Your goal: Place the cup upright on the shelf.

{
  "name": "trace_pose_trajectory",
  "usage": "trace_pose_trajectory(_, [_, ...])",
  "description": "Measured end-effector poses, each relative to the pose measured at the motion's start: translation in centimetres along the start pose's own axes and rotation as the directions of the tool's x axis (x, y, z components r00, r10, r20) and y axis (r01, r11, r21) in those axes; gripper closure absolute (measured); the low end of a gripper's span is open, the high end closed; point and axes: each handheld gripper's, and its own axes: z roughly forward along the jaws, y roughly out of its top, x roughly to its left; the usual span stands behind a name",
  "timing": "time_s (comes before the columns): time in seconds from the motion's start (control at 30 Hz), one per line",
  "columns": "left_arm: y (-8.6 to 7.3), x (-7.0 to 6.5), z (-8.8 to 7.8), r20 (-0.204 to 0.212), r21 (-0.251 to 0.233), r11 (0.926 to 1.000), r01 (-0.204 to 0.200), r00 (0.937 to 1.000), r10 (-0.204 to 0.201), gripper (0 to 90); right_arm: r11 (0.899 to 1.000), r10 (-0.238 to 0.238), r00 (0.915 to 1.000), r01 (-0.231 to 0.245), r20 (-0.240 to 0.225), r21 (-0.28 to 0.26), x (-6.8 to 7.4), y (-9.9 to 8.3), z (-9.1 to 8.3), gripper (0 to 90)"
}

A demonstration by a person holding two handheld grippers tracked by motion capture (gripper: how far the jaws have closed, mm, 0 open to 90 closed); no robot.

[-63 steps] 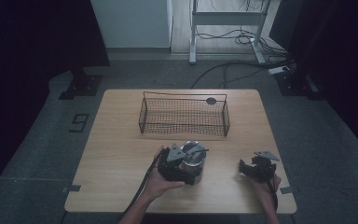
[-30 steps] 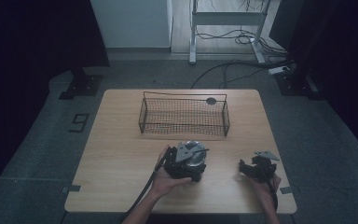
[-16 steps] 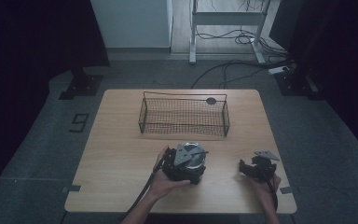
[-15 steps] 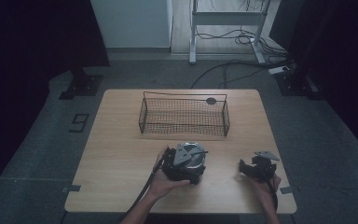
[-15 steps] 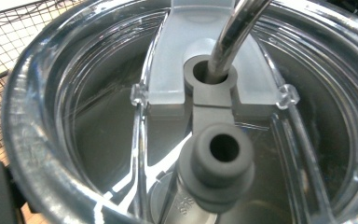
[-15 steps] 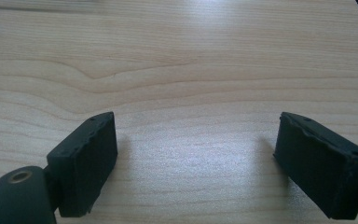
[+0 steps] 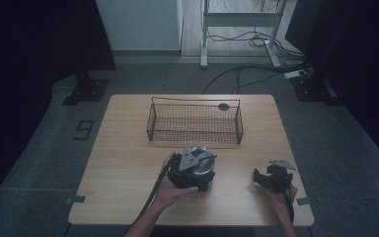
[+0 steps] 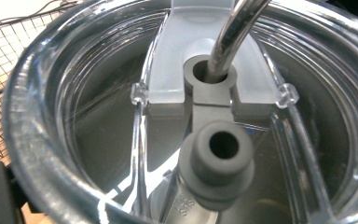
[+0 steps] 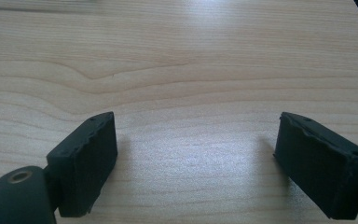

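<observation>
The left gripper (image 7: 196, 170) sits near the front middle of the table (image 7: 128, 148), held in the left hand (image 7: 170, 190), with a clear lidded cup (image 7: 201, 159) at its jaws; the cup stands on the table just in front of the wire basket (image 7: 195, 123), apart from it. In the left gripper view the lid (image 8: 205, 93) is seen from very close, a metal straw (image 8: 233, 32) through its grey hole; the jaws seem to clasp the cup, though their pads are hidden. The right gripper (image 7: 264, 178) rests near the front right edge in the right hand (image 7: 279, 197); its jaws stand wide apart over bare wood, holding nothing. A small dark disc (image 7: 223, 106) lies behind the basket.
</observation>
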Motion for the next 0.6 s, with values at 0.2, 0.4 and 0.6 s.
trace_pose_trajectory(0.2, [0.3,0.1,-0.2,0.002,-0.002,1.0,-0.007,1.0,0.007,3.9,1.0,0.0,1.0,0.0,0.0,0.0,0.0,0.0,0.0,12.7])
trace_pose_trajectory(0.4, [0.7,0.2,-0.4,-0.002,-0.008,0.9999,-0.011,0.9999,0.011,3.9,1.0,0.0,1.0,0.0,0.0,0.0,0.0,0.0,0.0,12.7])
trace_pose_trajectory(0.6, [1.3,0.7,-0.5,-0.001,-0.013,0.9999,-0.001,1.0,0.001,3.9,1.0,0.0,1.0,0.0,0.0,0.0,0.0,0.0,0.0,12.7])
